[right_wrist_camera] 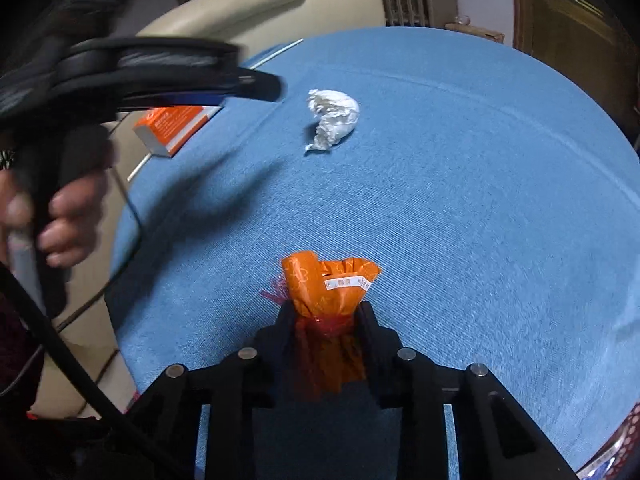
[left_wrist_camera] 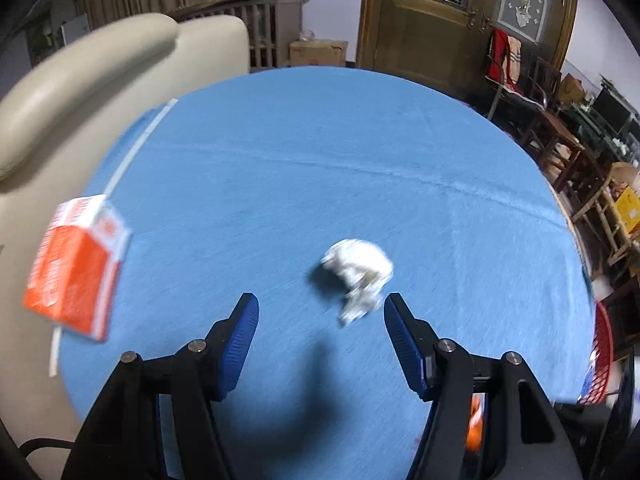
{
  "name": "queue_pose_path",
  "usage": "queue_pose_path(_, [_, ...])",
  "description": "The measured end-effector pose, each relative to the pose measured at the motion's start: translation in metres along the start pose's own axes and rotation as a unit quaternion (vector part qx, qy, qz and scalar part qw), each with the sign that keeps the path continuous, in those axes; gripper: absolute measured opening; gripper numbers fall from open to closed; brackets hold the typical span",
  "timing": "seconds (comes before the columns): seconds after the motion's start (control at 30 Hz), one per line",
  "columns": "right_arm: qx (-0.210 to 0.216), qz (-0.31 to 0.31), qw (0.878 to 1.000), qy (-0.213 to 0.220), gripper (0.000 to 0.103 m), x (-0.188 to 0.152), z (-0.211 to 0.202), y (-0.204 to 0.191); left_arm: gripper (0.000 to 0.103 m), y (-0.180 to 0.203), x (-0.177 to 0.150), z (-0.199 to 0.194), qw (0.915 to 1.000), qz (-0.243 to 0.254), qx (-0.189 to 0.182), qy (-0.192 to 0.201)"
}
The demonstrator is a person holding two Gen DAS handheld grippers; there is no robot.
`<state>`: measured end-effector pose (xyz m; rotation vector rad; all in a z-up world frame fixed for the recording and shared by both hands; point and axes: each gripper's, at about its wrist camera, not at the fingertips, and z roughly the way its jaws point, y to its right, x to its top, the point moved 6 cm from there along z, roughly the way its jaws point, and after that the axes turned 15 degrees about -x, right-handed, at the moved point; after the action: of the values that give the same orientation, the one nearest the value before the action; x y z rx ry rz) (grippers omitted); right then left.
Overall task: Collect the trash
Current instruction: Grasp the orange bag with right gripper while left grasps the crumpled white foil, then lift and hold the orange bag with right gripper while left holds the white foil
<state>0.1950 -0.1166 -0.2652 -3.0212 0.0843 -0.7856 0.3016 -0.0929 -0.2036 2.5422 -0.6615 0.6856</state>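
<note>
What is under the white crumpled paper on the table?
The crumpled paper lies on the blue tablecloth, which shows all around it. Its own bulk hides the patch right beneath, so anything small tucked there cannot be seen. The table under the cloth is covered too.

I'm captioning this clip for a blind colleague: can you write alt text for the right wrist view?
The right tool is shut on a crumpled orange plastic wrapper above a round table covered in blue cloth. Farther off lie a crumpled white paper wad and a flat orange and white carton, with the left tool blurred over the carton.
</note>
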Motion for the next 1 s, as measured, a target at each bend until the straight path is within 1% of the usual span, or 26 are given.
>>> queue_pose_path(0.1, [0.006, 0.023, 1.000, 0.001, 0.033, -0.006, -0.006, 0.012, 0.066, 0.003, 0.011, 0.023, 0.9998, -0.015, -0.008, -0.008])
queue_pose_path(0.13, [0.008, 0.029, 1.000, 0.000, 0.033, -0.003, -0.006, 0.013, 0.066, 0.004, 0.013, 0.029, 0.9998, -0.017, -0.011, -0.008])
queue_pose_path(0.23, [0.008, 0.051, 0.999, 0.002, 0.033, -0.006, -0.013, 0.026, 0.065, 0.006, 0.017, 0.046, 0.9994, -0.024, -0.024, -0.012])
queue_pose_path(0.3, [0.009, 0.063, 0.998, 0.003, 0.033, -0.007, -0.016, 0.033, 0.042, 0.005, 0.015, 0.053, 0.9986, -0.034, -0.034, -0.023])
queue_pose_path(0.33, [0.010, 0.069, 0.998, 0.004, 0.033, -0.007, -0.017, 0.034, 0.039, 0.004, 0.013, 0.057, 0.9980, -0.040, -0.038, -0.030])
queue_pose_path(0.4, [0.009, 0.077, 0.997, 0.007, 0.033, -0.006, -0.020, 0.037, 0.021, 0.003, 0.010, 0.059, 0.9971, -0.048, -0.048, -0.034])
queue_pose_path(0.47, [0.009, 0.080, 0.997, 0.011, 0.033, -0.006, -0.023, 0.038, 0.020, 0.004, 0.006, 0.055, 0.9971, -0.048, -0.049, -0.033])
queue_pose_path(0.6, [0.001, 0.079, 0.997, 0.026, 0.033, -0.001, -0.031, 0.034, 0.019, 0.010, 0.001, 0.033, 0.9992, -0.027, -0.024, -0.020])
queue_pose_path(0.73, [-0.010, 0.085, 0.996, 0.036, 0.033, -0.004, -0.042, 0.036, 0.019, 0.021, -0.001, -0.005, 0.9999, -0.001, -0.004, 0.016])
queue_pose_path(0.8, [-0.019, 0.092, 0.995, 0.039, 0.033, -0.005, -0.045, 0.037, 0.019, 0.026, -0.003, -0.025, 0.9991, 0.017, 0.014, 0.036])
queue_pose_path(1.0, [-0.033, 0.118, 0.991, 0.056, 0.033, -0.010, -0.067, 0.047, 0.019, 0.048, -0.015, -0.079, 0.9925, 0.063, 0.055, 0.089])
